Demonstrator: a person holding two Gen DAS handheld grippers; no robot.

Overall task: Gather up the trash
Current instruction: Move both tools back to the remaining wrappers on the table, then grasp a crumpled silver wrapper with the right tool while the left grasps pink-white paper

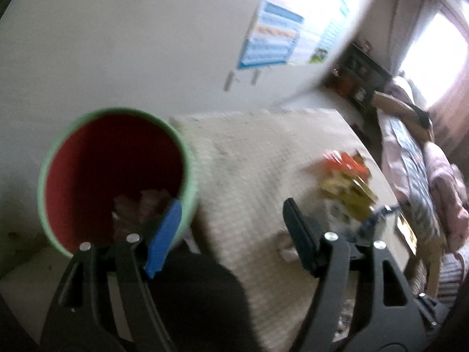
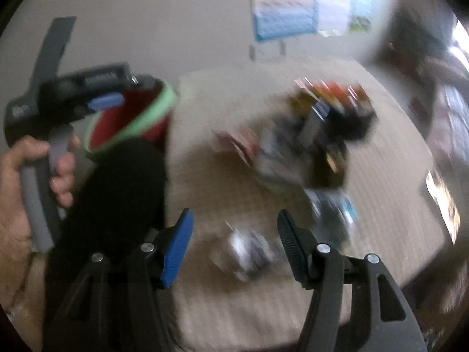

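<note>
Between the spread fingers of the left gripper point(image 1: 231, 217): nothing held, only the beige mat point(image 1: 249, 158) below. Beside its blue pad point(image 1: 165, 234), just over the green rim, a red-lined bin point(image 1: 114, 176) with crumpled scraps point(image 1: 140, 202) at the bottom. Farther right on the mat, orange and yellow wrappers point(image 1: 348, 176), blurred. Beyond, a white wall with a blue poster point(image 1: 272, 38).

Between the parted fingers of the right gripper point(image 2: 234, 228): also empty, above a small crumpled silver wrapper point(image 2: 246, 249) on the mat. Farther out, a smeared heap of mixed wrappers point(image 2: 316, 135). Off left, the bin beside the other gripper, gripped by a bare left hand point(image 2: 26, 176).
</note>
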